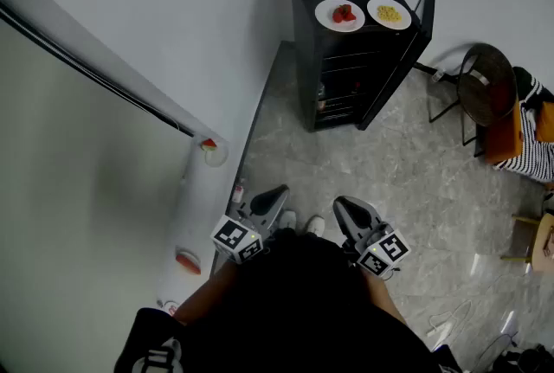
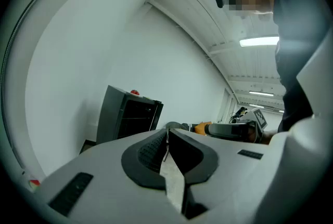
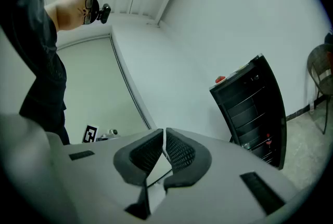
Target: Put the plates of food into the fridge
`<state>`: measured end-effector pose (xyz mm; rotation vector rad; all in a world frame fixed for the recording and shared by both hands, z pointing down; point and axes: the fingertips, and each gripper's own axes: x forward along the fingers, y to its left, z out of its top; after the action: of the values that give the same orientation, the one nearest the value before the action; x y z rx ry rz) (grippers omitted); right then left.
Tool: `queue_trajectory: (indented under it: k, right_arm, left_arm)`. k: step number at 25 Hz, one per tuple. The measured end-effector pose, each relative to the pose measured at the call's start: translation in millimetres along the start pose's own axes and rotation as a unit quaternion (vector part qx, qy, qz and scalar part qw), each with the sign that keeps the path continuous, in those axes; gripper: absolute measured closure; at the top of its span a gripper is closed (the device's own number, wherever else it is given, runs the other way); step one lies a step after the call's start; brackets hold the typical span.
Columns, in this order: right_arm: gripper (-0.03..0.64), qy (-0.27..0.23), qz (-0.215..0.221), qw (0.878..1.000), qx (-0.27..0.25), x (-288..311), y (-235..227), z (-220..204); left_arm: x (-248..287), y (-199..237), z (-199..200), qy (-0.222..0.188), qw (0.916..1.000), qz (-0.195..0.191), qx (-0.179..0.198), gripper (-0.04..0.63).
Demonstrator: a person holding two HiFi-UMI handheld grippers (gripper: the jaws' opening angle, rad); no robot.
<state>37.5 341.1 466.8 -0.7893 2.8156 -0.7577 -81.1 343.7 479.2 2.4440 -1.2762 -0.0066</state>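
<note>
Left hand-held gripper [image 2: 167, 133]: clenched, pad tips meeting, nothing between them. It is held close to the person's body and aimed toward the fridge.
Right hand-held gripper [image 3: 164, 132]: also clenched and empty, held beside the left one.
Fridge [image 1: 342, 77]: black, standing on the floor [image 1: 346, 159] against the wall, well apart from both hand-held grippers. Its door [image 1: 405, 47] stands open on the right side.
Plate of red food [image 1: 339, 15]: rests on the fridge top, near the middle.
Plate of yellow food [image 1: 389, 13]: rests on the fridge top just beside the red one, at the right edge next to the door.
Done: the door is open, so access to the shelves appears ready.
Left: everything else. Neither plate is grasped or inside, and the fridge has yet to be approached.
Hidden, interior: the shelves are dark. A few small items show on the lower ones, but their identity cannot be told, nor which shelf has room.
Hidden, gripper views: only a red speck of food shows above the fridge top; the yellow plate is not visible there.
Hidden, left side: small dishes [image 1: 210, 151] with red contents lie by the wall; what carries them is unclear.
</note>
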Motion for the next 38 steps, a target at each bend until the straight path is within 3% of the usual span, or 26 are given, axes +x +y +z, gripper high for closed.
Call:
queue_trajectory:
  k: [4,16,23,38]
  right_arm:
    - [0.580,0.005,0.002,1.000,-0.026,-6,-7,6]
    - [0.580,-0.032,0.029,0.999,0.011,-22,-21,9]
    - [0.580,-0.015,0.022,1.000,0.010,-34,-37,2]
    - [0.580,-0.035,0.006,0.998,0.044,-41,-67,3]
  left_arm:
    - [7,-3,-6,0.006,0.9999,0.009,0.013,0.563]
    - [12,-5,-10,0.014,0.9989,0.045,0.007,0.563]
    - [8,-7,-14,0.009,0.9978,0.066,-0.002,0.564]
    - [46,-5,-10,-0.003,0.9992,0.034,0.020,0.563]
